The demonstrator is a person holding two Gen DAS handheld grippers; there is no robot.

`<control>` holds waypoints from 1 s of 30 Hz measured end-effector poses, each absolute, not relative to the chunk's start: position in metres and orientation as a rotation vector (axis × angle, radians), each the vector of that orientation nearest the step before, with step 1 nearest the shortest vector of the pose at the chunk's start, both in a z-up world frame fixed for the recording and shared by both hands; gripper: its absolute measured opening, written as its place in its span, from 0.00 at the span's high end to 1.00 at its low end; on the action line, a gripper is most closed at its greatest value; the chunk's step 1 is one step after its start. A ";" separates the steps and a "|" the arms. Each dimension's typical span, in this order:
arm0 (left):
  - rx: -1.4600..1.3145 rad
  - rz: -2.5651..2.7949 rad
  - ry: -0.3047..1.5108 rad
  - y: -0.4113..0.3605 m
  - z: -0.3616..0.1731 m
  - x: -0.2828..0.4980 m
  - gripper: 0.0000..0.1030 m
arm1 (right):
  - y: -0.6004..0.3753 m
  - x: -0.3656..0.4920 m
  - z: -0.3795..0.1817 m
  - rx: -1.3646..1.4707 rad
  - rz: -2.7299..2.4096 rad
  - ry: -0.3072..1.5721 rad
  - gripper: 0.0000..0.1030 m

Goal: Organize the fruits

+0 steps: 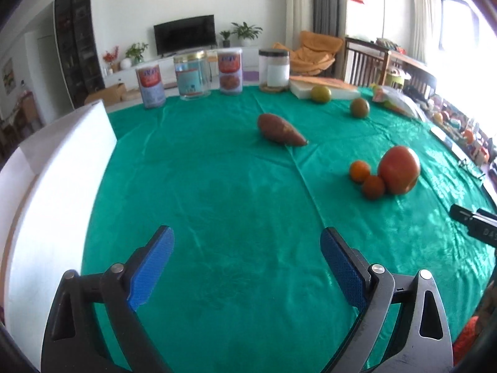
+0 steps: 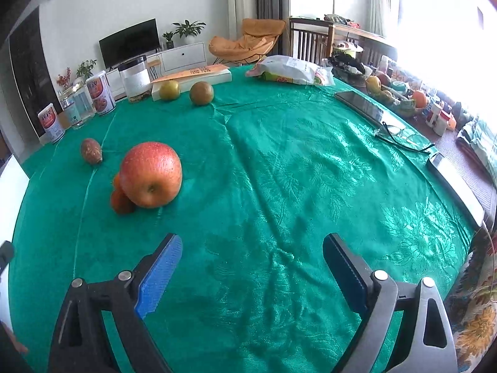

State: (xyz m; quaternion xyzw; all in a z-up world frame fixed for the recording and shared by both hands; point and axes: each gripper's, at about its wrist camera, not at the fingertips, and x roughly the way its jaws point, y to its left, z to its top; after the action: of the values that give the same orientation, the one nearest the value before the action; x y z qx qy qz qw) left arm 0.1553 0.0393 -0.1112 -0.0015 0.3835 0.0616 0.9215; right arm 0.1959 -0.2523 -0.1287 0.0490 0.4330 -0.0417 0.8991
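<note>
A red apple (image 1: 399, 169) (image 2: 150, 174) lies on the green tablecloth with two small oranges (image 1: 366, 178) (image 2: 121, 201) touching it. A brown sweet potato (image 1: 281, 130) (image 2: 91, 150) lies farther back. Two greenish round fruits (image 1: 321, 94) (image 1: 359, 108) sit near the far edge, also in the right wrist view (image 2: 169, 90) (image 2: 201, 93). My left gripper (image 1: 247, 242) is open and empty above the cloth, left of the apple. My right gripper (image 2: 253, 248) is open and empty, right of the apple; its tip shows in the left wrist view (image 1: 475, 222).
A white foam box (image 1: 52, 192) stands at the left. Several cans and jars (image 1: 192, 73) line the far edge beside a flat carton (image 2: 198, 76). A plastic bag (image 2: 289, 70), a tablet (image 2: 360, 104) and glasses (image 2: 400, 136) lie at the right.
</note>
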 end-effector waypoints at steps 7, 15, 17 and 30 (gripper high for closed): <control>-0.010 0.102 0.921 0.039 -0.154 0.179 0.07 | -0.265 0.213 -0.158 0.186 -0.093 1.037 0.10; -0.045 0.104 0.928 0.042 -0.158 0.185 0.05 | -0.256 0.216 -0.163 0.126 -0.089 1.062 0.04; -0.045 0.104 0.929 0.044 -0.158 0.186 0.05 | -0.254 0.216 -0.165 0.115 -0.085 1.071 0.01; -0.045 0.103 0.929 0.044 -0.158 0.186 0.05 | -0.245 0.217 -0.167 0.053 -0.096 1.082 0.00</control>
State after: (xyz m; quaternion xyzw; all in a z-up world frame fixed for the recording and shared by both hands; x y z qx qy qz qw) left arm 0.1859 0.0436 -0.1581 -0.0217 0.4476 0.0498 0.8926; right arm 0.2173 -0.2451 -0.1675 0.0253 0.5149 -0.0457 0.8557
